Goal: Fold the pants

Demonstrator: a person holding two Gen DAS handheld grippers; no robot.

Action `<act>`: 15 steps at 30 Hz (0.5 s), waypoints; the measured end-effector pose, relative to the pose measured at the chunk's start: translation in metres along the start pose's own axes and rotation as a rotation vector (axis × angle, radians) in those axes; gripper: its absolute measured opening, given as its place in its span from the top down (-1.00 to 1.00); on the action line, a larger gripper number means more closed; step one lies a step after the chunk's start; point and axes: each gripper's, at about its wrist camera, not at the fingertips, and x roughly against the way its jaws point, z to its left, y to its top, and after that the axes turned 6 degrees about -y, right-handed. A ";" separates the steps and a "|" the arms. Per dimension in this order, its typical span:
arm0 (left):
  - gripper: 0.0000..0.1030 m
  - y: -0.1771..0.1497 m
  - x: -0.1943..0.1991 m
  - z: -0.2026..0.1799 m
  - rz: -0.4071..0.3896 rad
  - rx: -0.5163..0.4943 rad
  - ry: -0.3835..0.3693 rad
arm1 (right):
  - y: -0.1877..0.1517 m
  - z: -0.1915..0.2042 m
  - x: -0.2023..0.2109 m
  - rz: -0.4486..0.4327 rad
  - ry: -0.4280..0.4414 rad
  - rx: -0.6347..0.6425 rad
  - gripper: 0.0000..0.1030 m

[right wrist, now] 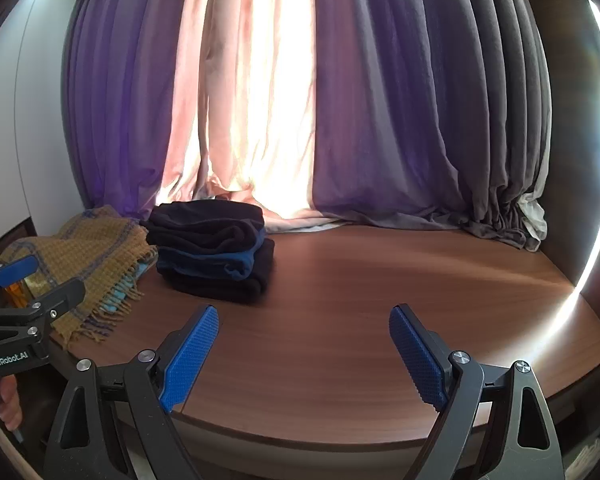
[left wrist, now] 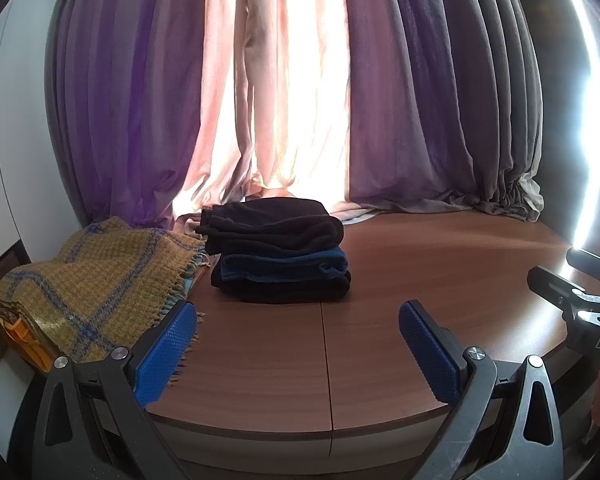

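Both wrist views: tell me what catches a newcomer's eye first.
The sunlit pink curtain glows at centre back between purple drapes. Below it, a stack of folded dark pants sits on the wooden table, with a yellow plaid blanket to its left.

White lettering "GenRobot.AI" reads on the black handheld left gripper (right wrist: 40,282) body, at nine o'clock in the right wrist view. Partial letters "DAS" stand on the black handheld right gripper (left wrist: 572,276) body, at three o'clock.

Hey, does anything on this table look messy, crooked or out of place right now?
Nothing stands out. The folded pants sit in a fairly tidy stack on the wooden table, and the yellow plaid blanket lies loosely beside them.
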 end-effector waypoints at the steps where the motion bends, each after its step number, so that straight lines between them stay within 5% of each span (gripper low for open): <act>1: -1.00 0.000 0.000 0.000 0.001 0.000 0.000 | 0.000 0.000 0.000 0.001 -0.001 0.000 -0.72; 15: -1.00 0.001 0.002 -0.003 -0.003 -0.012 0.001 | 0.002 -0.002 0.000 0.000 -0.002 0.002 -0.72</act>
